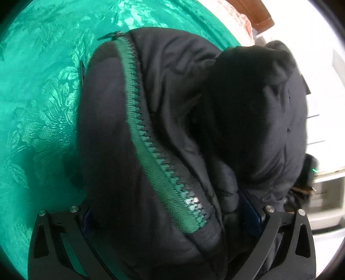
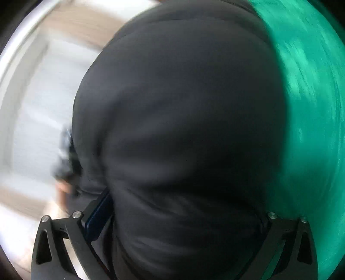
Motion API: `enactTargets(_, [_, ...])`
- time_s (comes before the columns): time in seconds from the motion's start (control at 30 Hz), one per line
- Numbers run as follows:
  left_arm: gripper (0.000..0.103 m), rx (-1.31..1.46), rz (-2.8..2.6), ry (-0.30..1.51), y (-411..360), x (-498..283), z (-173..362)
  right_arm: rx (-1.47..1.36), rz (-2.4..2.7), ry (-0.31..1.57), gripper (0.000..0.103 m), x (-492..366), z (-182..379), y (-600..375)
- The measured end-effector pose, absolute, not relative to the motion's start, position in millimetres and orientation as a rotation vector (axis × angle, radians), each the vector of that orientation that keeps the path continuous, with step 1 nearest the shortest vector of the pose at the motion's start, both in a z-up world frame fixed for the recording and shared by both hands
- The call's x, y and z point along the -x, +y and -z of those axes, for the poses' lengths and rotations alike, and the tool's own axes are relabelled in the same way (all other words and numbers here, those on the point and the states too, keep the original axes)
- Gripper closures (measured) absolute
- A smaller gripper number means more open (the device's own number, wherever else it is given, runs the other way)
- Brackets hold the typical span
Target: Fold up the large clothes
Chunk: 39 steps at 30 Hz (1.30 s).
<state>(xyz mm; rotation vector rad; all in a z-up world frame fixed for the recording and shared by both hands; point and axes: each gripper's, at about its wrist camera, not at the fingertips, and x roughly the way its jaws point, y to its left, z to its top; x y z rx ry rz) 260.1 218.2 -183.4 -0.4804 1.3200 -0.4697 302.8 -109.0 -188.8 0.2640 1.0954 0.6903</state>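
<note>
Black padded fabric is filling most of both views: a bulky dark jacket [image 1: 172, 129] is lying bunched on a green patterned bedspread [image 1: 38, 97], reaching to the bedspread's edge where the covering is giving way to a pale floor [image 1: 327, 64]. A green zipper [image 1: 151, 137] is running diagonally across the jacket's front in the left wrist view, its teeth closed along the visible stretch, with the pull tab at the far end. The left gripper [image 1: 172, 219] is sitting with its jaws wide apart and a thick roll of the jacket bulging up between them; whether the blue pads are actually biting the cloth or merely flanking it is something the view is not showing. In the right wrist view the jacket [image 2: 183, 129] is blurring and swelling right up against the lens, and the right gripper [image 2: 179, 221] is likewise standing wide with padded cloth packed between its fingers [image 2: 97, 215], the grip itself hidden. Beyond the jacket, a reddish-patterned pillow [image 1: 235, 19] and a wooden headboard [image 1: 254, 10] are showing at the bedspread's far corner.
</note>
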Motion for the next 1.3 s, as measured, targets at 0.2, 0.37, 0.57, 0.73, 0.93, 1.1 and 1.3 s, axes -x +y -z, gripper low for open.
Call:
enactTargets(0.2, [0.046,0.459,0.475,1.134,204,-222,144,0.042,-0.679,0.795,0.027,-245,144,-83])
enactTargets(0.37, [0.052,0.391,0.520,0.974,179,-213,75,0.046,-0.723,0.610,0.031,-226,97,-90])
enactTargets(0.57, [0.040,0.346,0.495,0.844,138,-256,21,-0.125,-0.718,0.608,0.026,-301,58,-146])
enactTargets(0.73, [0.018,0.289,0.273,0.915,124,-294,68,-0.118,-0.333,0.817,0.000,-354,99,-188])
enactTargets(0.93, [0.005,0.113,0.112,0.725,120,-234,53,0.001,-0.312,0.710,0.000,-280,101,-195])
enactTargets(1.1, [0.003,-0.005,0.034,0.639,99,-210,19,0.027,-0.311,0.615,0.000,-221,82,-202])
enactTargets(1.3, [0.001,-0.075,-0.017,0.533,97,-165,-19,0.085,-0.215,0.429,0.000,-149,46,-200])
